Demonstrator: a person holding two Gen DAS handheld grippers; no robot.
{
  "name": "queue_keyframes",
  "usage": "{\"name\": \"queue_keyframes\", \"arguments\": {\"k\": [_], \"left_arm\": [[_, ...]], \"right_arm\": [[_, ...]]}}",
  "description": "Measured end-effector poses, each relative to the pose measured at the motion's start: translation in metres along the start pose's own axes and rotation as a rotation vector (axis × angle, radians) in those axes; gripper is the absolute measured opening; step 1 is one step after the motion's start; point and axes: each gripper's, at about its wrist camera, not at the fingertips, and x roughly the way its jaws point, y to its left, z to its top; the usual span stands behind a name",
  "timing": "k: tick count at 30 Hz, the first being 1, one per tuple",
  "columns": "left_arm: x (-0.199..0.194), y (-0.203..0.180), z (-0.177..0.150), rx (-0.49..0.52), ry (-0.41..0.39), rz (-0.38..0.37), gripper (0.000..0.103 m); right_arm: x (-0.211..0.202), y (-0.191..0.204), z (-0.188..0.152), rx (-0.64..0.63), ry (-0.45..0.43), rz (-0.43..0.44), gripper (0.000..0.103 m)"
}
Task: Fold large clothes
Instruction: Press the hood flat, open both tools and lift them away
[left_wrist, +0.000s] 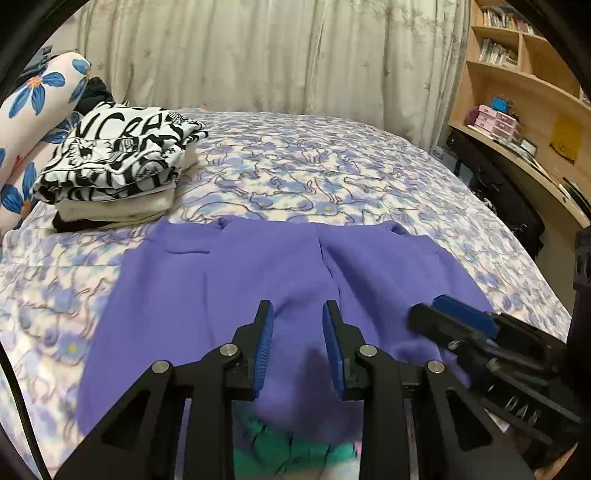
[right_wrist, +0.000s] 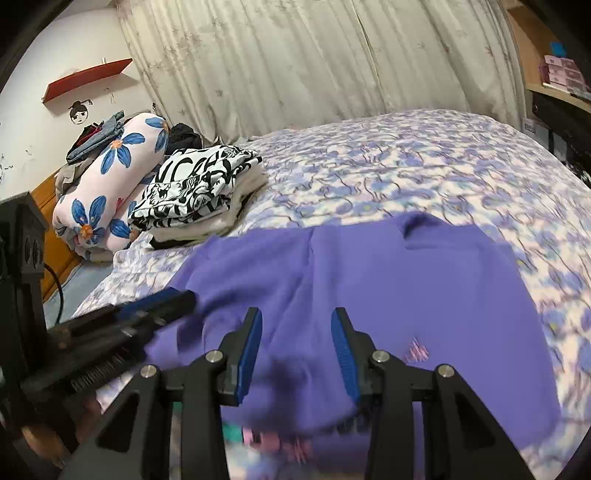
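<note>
While both tools hang low over the near edge of the bed, the left gripper holds its ribbed blue pads spread, pinching nothing, and the right gripper is likewise parted and empty. Under them lies the purple garment, soft and matte, spread roughly flat with a centre seam and small creases. At ten o'clock sits a squared stack of folded clothes, black-and-white print on top. Beyond, at nine o'clock, lies a cylindrical floral bolster; pleated cream curtains hang at twelve.
</note>
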Motion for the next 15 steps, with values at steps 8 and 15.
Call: {"name": "queue_keyframes", "arguments": {"k": [8,15], "left_arm": [[0.047,0.003,-0.04,0.027,0.123,0.063,0.022],[0.047,0.0,-0.04,0.019,0.119,0.062,0.023]], "right_arm": [[0.038,-0.055,-0.035,0.179,0.143,-0.02,0.009],[0.026,-0.062,-0.045,0.242,0.158,0.02,0.009]]}}
